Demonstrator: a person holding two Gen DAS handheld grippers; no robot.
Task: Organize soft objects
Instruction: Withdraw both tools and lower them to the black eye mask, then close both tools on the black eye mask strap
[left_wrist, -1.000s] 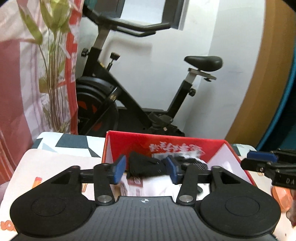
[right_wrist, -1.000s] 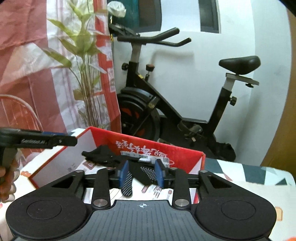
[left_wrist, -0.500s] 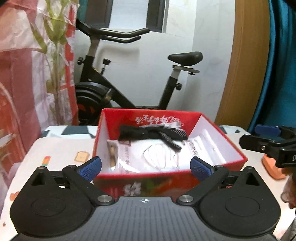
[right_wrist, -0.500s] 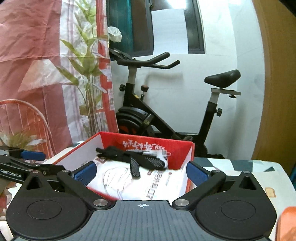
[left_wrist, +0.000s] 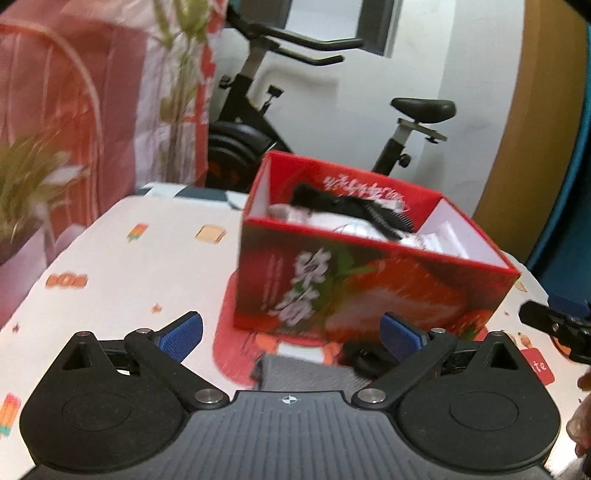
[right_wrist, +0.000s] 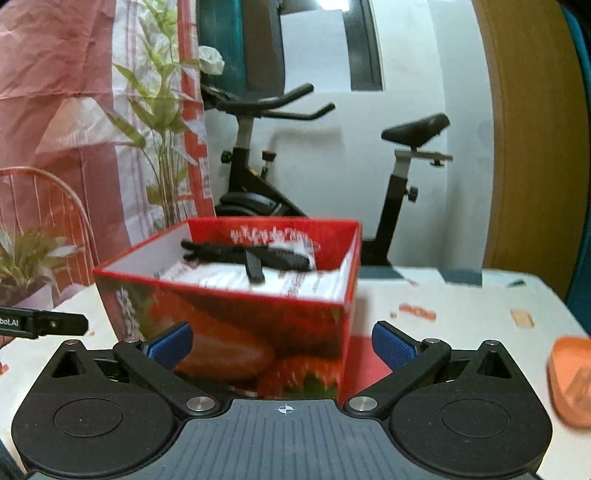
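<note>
This is a room in a home, used for living and exercise at once. A black exercise bike (right_wrist: 314, 177) stands against a plain white wall (right_wrist: 424, 74), beside a curtain (right_wrist: 55, 110) in red and white with a printed bamboo pattern. A potted green plant (right_wrist: 26, 258) sits at the left, and the table (left_wrist: 129, 266) wears a pale cloth printed with small cartoon food pictures. A wooden door frame (right_wrist: 528, 147) closes the right side.

1. A black glove (left_wrist: 354, 206) lies draped across the white packets (right_wrist: 258, 280) at the back of the open red box (left_wrist: 369, 291).
2. The box stands upright on the table, its near wall printed with fruit and white characters.
3. A grey cloth (left_wrist: 303, 373) lies flat before the box.
</note>
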